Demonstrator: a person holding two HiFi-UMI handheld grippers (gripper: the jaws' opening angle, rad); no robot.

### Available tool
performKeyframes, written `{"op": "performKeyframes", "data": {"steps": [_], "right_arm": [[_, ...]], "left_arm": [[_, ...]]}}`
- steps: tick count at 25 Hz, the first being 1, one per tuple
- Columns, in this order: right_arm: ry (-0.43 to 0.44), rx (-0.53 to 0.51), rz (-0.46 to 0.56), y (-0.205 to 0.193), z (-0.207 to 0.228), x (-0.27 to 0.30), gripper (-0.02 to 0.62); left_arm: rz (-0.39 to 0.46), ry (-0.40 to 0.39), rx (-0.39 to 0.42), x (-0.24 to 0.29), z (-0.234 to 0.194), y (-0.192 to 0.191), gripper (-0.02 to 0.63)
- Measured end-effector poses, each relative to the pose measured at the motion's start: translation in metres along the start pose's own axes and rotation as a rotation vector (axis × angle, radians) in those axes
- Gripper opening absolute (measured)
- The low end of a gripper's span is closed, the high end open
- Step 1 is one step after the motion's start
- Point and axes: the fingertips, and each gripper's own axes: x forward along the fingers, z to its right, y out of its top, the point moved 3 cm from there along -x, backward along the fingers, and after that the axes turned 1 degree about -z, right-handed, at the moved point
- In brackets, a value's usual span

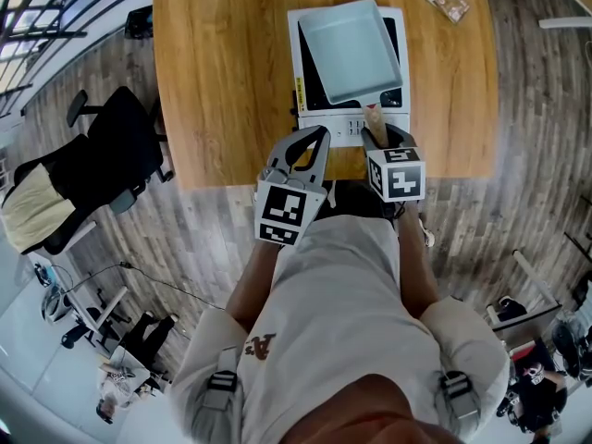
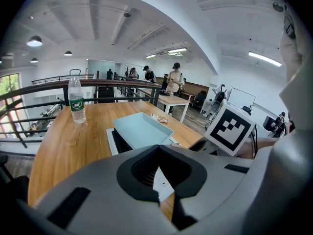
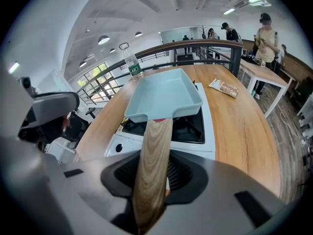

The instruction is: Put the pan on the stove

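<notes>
Pale-blue pan (image 1: 350,49) sits on the white stove (image 1: 344,130) on the wooden table (image 1: 222,63); right tongs (image 1: 381,135) clench its wooden handle (image 3: 154,160); left tongs (image 1: 321,137), closed and empty, hover just left.

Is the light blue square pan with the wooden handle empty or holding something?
Empty: the light blue square pan shows only a bare blue floor in the head view and the right gripper view.
</notes>
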Motion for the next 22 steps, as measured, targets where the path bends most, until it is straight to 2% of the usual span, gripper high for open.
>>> {"op": "performKeyframes", "data": {"steps": [15, 22], "right_arm": [[-0.042, -0.064, -0.031, 0.0071, 0.0005, 0.0009, 0.142], [-0.01, -0.071, -0.025, 0.009, -0.0011, 0.002, 0.231]], "left_arm": [[0.001, -0.011, 0.005, 0.0008, -0.0009, -0.001, 0.018], [0.0, -0.012, 0.006, 0.0018, 0.0008, -0.0012, 0.018]]}}
